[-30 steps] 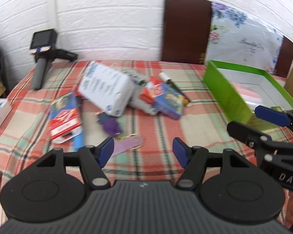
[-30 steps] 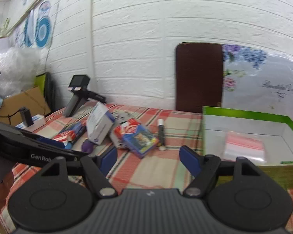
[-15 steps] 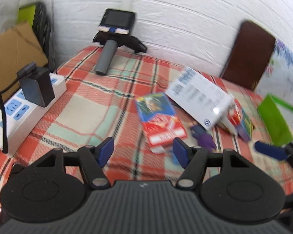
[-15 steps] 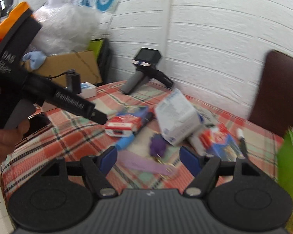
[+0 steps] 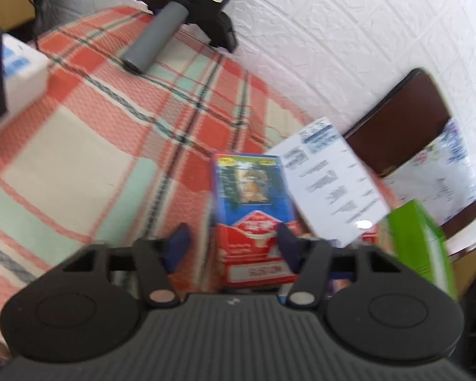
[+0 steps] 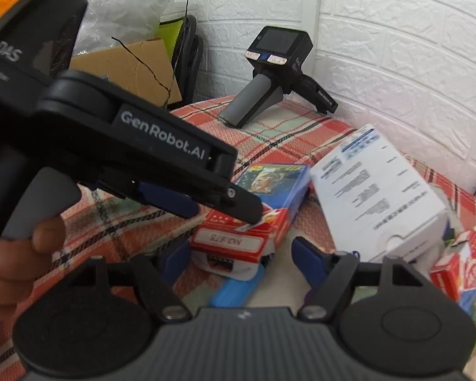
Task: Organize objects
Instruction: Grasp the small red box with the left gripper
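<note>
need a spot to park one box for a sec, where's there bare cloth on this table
Bare plaid tablecloth lies between the spare handheld device at the wall, the white power strip, and the red-and-blue card box. It is crowded beyond that: white box, green box, and both tongs close in there.

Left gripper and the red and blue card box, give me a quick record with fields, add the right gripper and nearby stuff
left gripper: open, astride the card box, not closed on it
card box: lying flat on plaid tablecloth
right gripper: open, holding nothing
white box: tilted, right of card box
green box: far right edge
spare gripper: by wall
</note>
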The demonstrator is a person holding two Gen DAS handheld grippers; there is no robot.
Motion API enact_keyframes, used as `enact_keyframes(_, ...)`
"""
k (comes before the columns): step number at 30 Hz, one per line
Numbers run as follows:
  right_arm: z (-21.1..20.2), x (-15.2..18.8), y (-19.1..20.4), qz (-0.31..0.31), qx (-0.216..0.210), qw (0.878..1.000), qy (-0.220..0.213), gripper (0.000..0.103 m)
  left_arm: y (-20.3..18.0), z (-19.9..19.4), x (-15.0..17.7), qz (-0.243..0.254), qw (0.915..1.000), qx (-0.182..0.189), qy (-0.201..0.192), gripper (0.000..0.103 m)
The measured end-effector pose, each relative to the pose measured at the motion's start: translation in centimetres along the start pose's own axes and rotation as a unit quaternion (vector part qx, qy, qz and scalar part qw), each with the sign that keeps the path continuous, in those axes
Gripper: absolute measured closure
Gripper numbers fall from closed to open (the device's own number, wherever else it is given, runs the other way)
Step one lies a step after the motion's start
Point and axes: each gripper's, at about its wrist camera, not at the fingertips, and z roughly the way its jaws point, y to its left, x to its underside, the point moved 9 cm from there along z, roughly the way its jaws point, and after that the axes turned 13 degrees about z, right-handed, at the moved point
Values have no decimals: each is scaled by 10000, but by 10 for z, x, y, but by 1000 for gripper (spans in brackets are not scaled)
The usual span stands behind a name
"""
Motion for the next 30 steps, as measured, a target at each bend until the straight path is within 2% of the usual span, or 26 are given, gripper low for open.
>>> enact_keyframes(2,-2,3,2,-79,71,9999,-69,43,-4,-4,-1,37,9999,-89,-64,59)
enact_keyframes(4,-9,7,4,-177,137,9996,-143,47,-13,-13,2,130,9998,-118,-125,66)
enact_keyframes(5,-15,8,4,-165,121,9996,-178,56,-19,-19,3,96,9998,-19,-178,69)
enact_keyframes(6,-22,10,5,-137,71,9997,-204,61,-29,-25,5,64,9995,243,-197,82)
enact_keyframes(7,-30,12,8,-163,-19,9995,-269,62,-38,-30,6,44,9988,431,-248,84)
enact_keyframes(8,-39,15,11,-242,-33,9991,-336,68,-46,-35,8,128,9985,431,-297,84)
enact_keyframes(11,-68,25,21,-602,-15,9961,-652,70,-72,-43,18,500,9980,178,-344,84)
enact_keyframes(14,-90,42,18,-556,-138,9968,-552,70,-93,-42,34,632,9974,336,-122,84)
enact_keyframes(17,-114,65,4,-435,-260,9980,-387,63,-113,-45,52,900,9948,466,70,82)
enact_keyframes(21,-142,90,-31,-97,-109,9994,-323,50,-108,-54,41,1105,9936,170,-156,55)
enact_keyframes(25,-150,86,-60,384,26,9983,-426,45,-97,-40,26,1226,9923,-126,-84,54)
enact_keyframes(26,-148,82,-60,448,8,9980,-442,40,-95,-36,24,1251,9920,-174,-27,54)
enact_keyframes(27,-147,79,-62,492,-28,9977,-455,35,-95,-33,25,1255,9920,-164,26,53)
enact_keyframes(30,-129,74,-57,476,-120,9983,-313,28,-97,-26,32,1293,9915,-17,164,53)
